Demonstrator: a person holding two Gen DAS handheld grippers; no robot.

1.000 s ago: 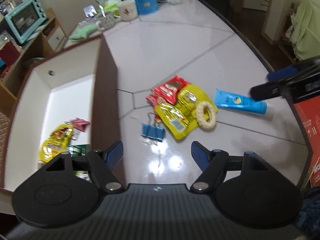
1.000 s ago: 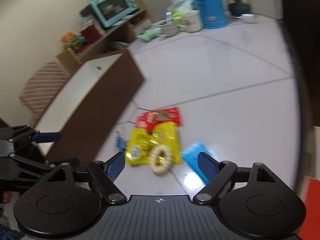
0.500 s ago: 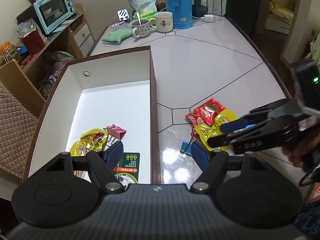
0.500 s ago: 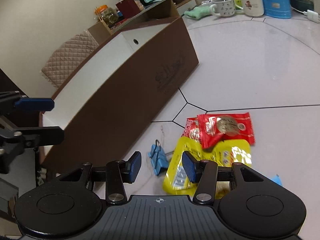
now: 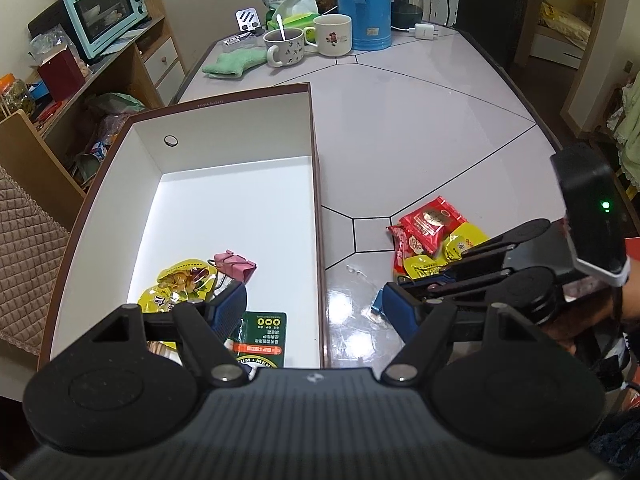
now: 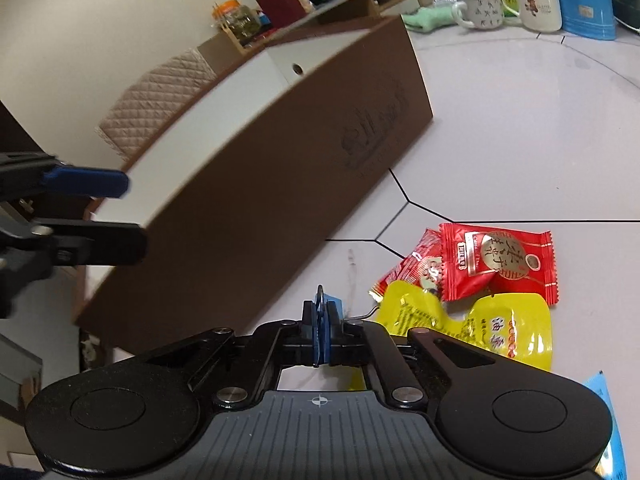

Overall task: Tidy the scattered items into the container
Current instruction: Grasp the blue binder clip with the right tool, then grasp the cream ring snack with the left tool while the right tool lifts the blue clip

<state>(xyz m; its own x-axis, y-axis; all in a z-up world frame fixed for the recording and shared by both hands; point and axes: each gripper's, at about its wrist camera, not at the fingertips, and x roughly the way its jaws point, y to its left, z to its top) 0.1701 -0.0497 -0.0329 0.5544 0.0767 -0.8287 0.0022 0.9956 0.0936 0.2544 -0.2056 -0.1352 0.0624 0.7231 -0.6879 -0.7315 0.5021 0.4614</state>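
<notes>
Looking through your left wrist camera:
Writing: the green card (image 5: 261, 338) in the box (image 5: 316, 208) has print too small for you to read.
Left gripper (image 5: 314, 308): your jaws stand wide apart with nothing between them, above the box's right wall.
Box contents: a yellow packet (image 5: 180, 286) and a pink binder clip (image 5: 236, 266) beside the card.
In the way: your right gripper (image 5: 404, 292) covers part of the snack pile on the table (image 5: 400, 120).
Room: mugs (image 5: 308, 42), a blue flask (image 5: 364, 0) and a teal oven (image 5: 106, 10) at the back.

Looking through your right wrist camera:
Writing: Chinese characters on the red packet (image 6: 496, 266) and the yellow pouch (image 6: 480, 330).
Right gripper (image 6: 322, 334): clamped on the blue binder clip (image 6: 330, 308), low over the white table beside the box's brown wall.
Nearby: a blue tube (image 6: 604, 404) at the right edge.
</notes>
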